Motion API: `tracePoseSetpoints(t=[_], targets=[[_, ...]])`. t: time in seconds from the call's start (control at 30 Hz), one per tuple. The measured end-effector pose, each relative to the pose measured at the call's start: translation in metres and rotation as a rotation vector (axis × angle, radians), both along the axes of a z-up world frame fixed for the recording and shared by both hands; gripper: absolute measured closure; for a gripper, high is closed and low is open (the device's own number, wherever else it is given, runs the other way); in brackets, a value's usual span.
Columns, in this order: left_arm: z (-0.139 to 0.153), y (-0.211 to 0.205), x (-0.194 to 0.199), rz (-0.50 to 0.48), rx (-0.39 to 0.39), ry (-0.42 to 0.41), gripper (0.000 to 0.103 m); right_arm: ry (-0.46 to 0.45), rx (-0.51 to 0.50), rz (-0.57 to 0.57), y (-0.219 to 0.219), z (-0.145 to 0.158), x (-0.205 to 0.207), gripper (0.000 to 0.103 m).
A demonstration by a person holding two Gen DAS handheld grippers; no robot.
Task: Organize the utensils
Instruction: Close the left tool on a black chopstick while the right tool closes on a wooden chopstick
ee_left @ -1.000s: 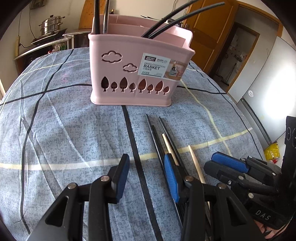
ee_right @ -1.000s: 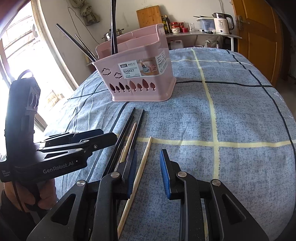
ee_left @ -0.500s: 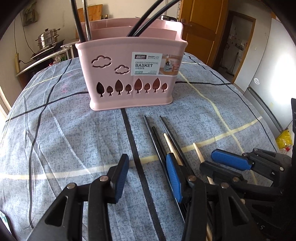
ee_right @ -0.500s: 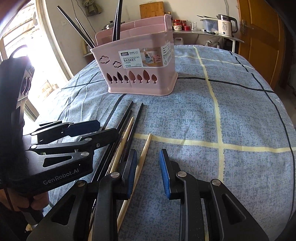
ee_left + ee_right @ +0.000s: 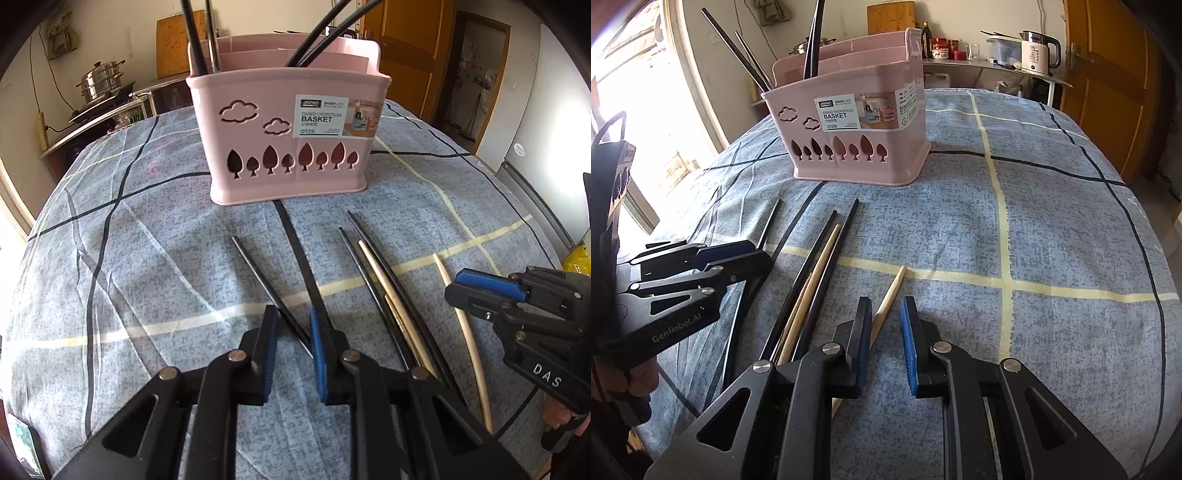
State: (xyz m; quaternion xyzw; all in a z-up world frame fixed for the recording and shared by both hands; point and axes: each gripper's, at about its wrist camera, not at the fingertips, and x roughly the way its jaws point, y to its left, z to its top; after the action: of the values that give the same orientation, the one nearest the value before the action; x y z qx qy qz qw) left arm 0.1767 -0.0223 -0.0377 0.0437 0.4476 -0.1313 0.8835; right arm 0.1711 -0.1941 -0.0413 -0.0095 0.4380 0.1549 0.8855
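Left wrist view. The left gripper [image 5: 291,325] stands low over the blue-grey checked tablecloth [image 5: 129,258]. Its jaws have just been closing and now stand narrowly apart, with a single black chopstick [image 5: 266,284] running between the blue pads; whether the pads press on it cannot be told. This chopstick lies apart from the others, its far tip pointing toward the pink plastic chopstick basket with cloud and tree cut-outs [image 5: 288,136], which stands upright farther back with several dark chopsticks [image 5: 195,40] leaning out of its compartments. To the right lies a bundle of black chopsticks and one pale wooden chopstick [image 5: 384,280] side by side. Farther right a second pale wooden chopstick [image 5: 469,332] lies alone, under the right gripper [image 5: 476,288].

Right wrist view. The right gripper's jaws have likewise just been closing and leave a narrow gap. The lone wooden chopstick passes between the pads beside the left-hand one; contact cannot be judged. The left gripper [image 5: 753,254] sits at the left edge, held by a hand [image 5: 642,380]. The basket stands beyond the chopsticks, well apart from both tools.
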Motion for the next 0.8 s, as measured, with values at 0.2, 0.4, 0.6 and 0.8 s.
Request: tracePoseSetpoints(t=[0.2, 0.4, 0.6, 0.8], targets=[[0.001, 0.010, -0.004, -0.048, -0.020, 0.018, 0.089, 0.009, -0.006, 0.016, -0.005, 0.000, 0.001, 0.092], [0.003, 0.019, -0.001, -0.053, -0.059, 0.057, 0.090, 0.027, 0.000, 0.010, -0.012, 0.000, 0.005, 0.092], [0.002, 0.015, 0.018, 0.001, -0.075, 0.090, 0.089, 0.047, -0.024, -0.055, -0.006, 0.002, 0.017, 0.092], [0.001, 0.012, 0.033, 0.042, -0.066, 0.086, 0.090, 0.043, -0.040, -0.081, -0.001, 0.001, 0.024, 0.092]])
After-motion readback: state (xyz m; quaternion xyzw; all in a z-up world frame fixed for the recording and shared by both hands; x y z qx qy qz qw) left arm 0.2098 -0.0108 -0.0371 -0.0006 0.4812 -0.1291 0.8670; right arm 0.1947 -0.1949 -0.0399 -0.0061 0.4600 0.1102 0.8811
